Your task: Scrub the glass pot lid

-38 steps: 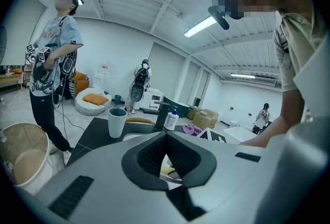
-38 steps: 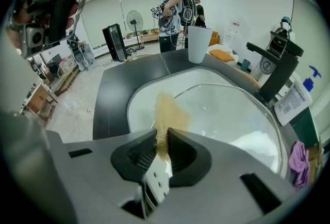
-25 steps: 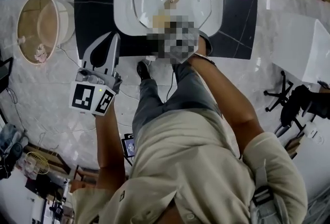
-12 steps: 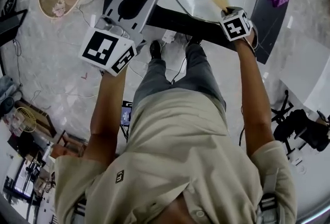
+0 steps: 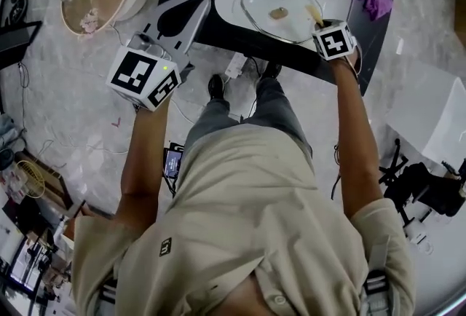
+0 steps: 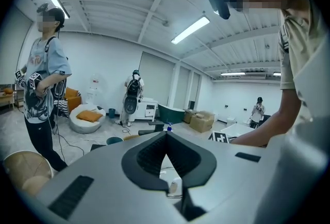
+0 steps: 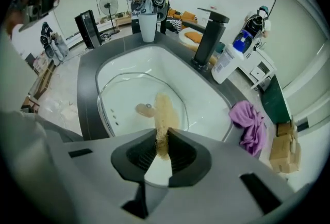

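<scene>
The right gripper (image 7: 163, 140) pinches a tan scrub pad (image 7: 164, 109) in its fingers, the pad's end just ahead of them over the glass lid (image 7: 124, 96) in the sink (image 7: 216, 99), poised for scrubbing. The left gripper (image 6: 166, 135), fingers pressed together on nothing, hangs aside.

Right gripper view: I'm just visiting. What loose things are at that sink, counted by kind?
Glass lid: 1
Scrubber, clamped in the right gripper: 1
Purple cloth: 1
White bottle: 1
Cup: 1
Total: 5
</scene>
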Demonstrator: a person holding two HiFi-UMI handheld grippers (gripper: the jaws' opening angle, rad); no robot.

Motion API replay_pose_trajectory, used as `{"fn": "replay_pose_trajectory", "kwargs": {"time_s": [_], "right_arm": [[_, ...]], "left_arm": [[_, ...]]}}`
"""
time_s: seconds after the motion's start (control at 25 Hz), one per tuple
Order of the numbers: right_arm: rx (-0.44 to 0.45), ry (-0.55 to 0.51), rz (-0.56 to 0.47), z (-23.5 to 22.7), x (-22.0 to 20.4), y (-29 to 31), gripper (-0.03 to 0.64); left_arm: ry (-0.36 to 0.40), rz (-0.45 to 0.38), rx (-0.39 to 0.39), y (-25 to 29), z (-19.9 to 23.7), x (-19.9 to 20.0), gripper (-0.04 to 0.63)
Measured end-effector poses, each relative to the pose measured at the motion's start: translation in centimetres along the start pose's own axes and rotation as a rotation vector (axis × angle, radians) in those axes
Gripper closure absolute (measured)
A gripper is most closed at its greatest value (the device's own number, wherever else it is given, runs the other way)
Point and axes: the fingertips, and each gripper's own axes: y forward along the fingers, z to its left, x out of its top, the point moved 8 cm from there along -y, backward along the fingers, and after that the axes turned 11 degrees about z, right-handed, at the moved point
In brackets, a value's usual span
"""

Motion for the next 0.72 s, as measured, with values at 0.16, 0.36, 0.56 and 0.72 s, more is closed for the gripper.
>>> {"fn": "replay_pose_trajectory", "kwargs": {"time_s": [0.16,0.36,0.56,0.72], "right_arm": [[0.007,0.068,-0.054,-1.2,0.2,-2.7,0.561],[-0.002,0.138,-0.154,-1.9,0.3,-7.9,0.561],[-0.001,0.214,-0.340,-1.9,0.5,-14.5,0.561],[-0.001,0.237,-0.559,-1.1,0.7,-21.4,0.561]], "left_arm": [[0.023,-0.026,-0.001,-1.2,-0.2,1.2,0.581],[0.042,-0.046,-0.002,-3.2,-0.6,2.6,0.581],[0.068,-0.068,-0.010,-4.6,-0.8,3.9,0.581],[0.085,-0.086,-0.015,-5.7,-0.9,4.8,0.581]]}}
